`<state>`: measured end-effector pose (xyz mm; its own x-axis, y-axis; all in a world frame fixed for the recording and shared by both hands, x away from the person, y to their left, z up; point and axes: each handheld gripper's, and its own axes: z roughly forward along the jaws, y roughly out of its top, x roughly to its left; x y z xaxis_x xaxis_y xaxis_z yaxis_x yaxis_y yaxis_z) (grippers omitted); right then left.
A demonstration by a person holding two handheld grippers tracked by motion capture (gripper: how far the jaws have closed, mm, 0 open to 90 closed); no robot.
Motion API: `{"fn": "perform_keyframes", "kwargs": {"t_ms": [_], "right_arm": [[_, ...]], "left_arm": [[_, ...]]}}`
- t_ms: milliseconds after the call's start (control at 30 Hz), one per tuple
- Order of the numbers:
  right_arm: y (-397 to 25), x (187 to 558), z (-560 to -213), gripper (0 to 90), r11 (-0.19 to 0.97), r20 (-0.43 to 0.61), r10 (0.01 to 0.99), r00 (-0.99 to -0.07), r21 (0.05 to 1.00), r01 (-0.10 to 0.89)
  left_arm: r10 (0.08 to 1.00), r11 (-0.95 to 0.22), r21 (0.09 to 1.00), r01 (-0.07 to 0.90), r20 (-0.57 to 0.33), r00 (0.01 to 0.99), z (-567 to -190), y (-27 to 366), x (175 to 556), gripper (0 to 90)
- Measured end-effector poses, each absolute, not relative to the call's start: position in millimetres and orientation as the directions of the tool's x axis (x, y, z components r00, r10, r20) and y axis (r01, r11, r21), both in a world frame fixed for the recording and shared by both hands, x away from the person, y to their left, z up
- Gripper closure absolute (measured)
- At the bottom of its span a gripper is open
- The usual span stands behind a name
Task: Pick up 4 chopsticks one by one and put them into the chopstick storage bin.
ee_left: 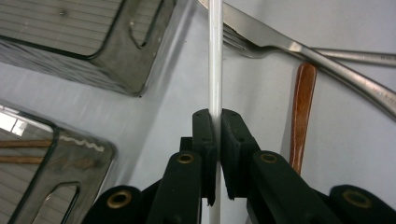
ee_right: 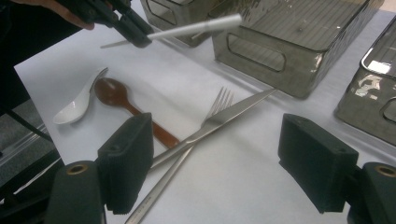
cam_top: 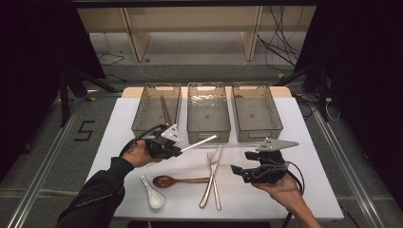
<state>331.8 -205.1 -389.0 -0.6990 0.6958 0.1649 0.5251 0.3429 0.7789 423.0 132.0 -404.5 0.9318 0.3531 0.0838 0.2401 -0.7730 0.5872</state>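
Note:
My left gripper [cam_top: 179, 149] [ee_left: 215, 122] is shut on a thin white stick [cam_top: 199, 142] [ee_left: 215, 65], held above the mat just in front of the middle bin [cam_top: 208, 114]. The stick [ee_right: 196, 28] points toward that bin. My right gripper [cam_top: 240, 172] [ee_right: 217, 154] hovers open over the mat to the right of a crossed knife [cam_top: 206, 197] [ee_right: 229, 116] and fork [cam_top: 217, 197] [ee_right: 219, 100], with nothing between its jaws. A brown wooden spoon [cam_top: 178, 181] [ee_right: 116, 95] and a white ceramic spoon [cam_top: 153, 194] [ee_right: 77, 105] lie left of them.
Three grey see-through bins stand in a row at the back of the white mat [cam_top: 309, 156]. The left bin [cam_top: 157, 111] holds brown chopsticks [cam_top: 165, 109]; the right bin [cam_top: 256, 114] looks bare. Floor rails run along both sides of the table.

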Motion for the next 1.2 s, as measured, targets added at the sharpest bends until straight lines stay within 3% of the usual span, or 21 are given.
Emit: {"fn": "perform_keyframes", "kwargs": {"t_ms": [467, 1200], "right_arm": [[-205.4, 331.4, -388.3, 27.7, 0.334, 0.167, 0.700, -0.695, 0.783, 0.524], [-206.4, 332.8, -388.2, 27.7, 0.330, 0.163, 0.704, -0.691, 0.786, 0.522]], "left_arm": [[0.544, -0.595, 0.719, 0.359, 0.032, 0.838, -376.4, 168.4, 440.9, 84.6], [0.662, -0.489, 0.791, 0.369, 0.060, 0.747, -355.0, 184.6, 472.7, 84.6]]}}
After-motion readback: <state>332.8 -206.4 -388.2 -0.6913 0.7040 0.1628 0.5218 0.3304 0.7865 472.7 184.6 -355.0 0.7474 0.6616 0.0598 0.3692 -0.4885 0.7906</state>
